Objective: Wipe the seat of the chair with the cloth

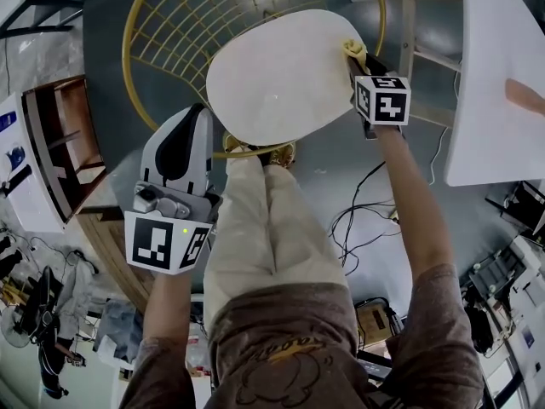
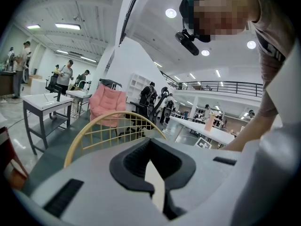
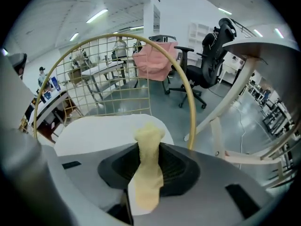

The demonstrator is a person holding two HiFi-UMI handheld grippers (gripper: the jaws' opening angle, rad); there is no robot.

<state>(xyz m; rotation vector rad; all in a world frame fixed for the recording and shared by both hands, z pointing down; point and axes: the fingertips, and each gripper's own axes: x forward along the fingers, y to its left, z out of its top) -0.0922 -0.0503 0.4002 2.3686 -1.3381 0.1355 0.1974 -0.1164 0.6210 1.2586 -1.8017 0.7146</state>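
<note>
The chair has a round white seat (image 1: 281,75) and a yellow wire back (image 1: 170,24). My right gripper (image 1: 356,60) is at the seat's right edge, shut on a pale yellow cloth (image 1: 352,49). In the right gripper view the cloth (image 3: 148,145) sticks up between the jaws, over the seat (image 3: 94,131) and in front of the wire back (image 3: 117,79). My left gripper (image 1: 197,116) is held off the seat's left front edge, shut with nothing in it. In the left gripper view its jaws stand together, below the wire back (image 2: 113,126).
A white table (image 1: 494,100) with wooden legs (image 1: 409,32) stands close on the right of the chair. Black cables (image 1: 366,211) lie on the floor. A wooden shelf (image 1: 60,143) is at the left. My legs (image 1: 264,228) stand right before the seat.
</note>
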